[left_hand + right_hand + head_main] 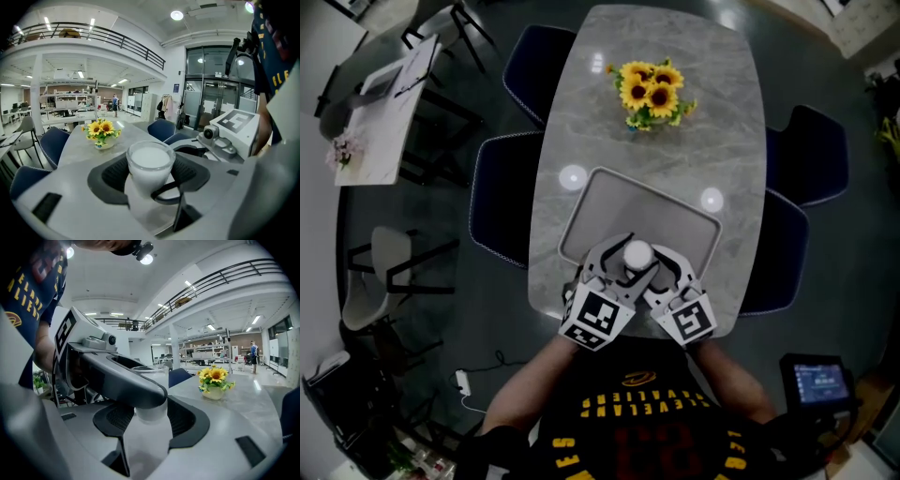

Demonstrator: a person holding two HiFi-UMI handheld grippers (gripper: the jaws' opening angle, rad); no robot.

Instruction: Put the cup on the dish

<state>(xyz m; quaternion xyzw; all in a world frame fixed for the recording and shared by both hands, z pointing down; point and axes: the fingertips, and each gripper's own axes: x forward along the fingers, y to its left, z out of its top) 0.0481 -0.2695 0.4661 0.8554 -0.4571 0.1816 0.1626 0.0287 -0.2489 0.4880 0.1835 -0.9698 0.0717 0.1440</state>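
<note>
One cup (637, 253), white with a clear, glassy wall, tapering toward its base.
Location: over the near end of the grey dish (600, 192) on the table (694, 131). Whether it rests there or hangs just above cannot be told.
Held by: left gripper (151, 174) and right gripper (151, 414), both clamped on its upper wall with jaws spread wide.
Handling, as judged: light, rigid, smooth enough to slip, probably breakable.
Best hold: just under the rim, where the pads meet the widest part. Lower gently and keep upright.
</note>
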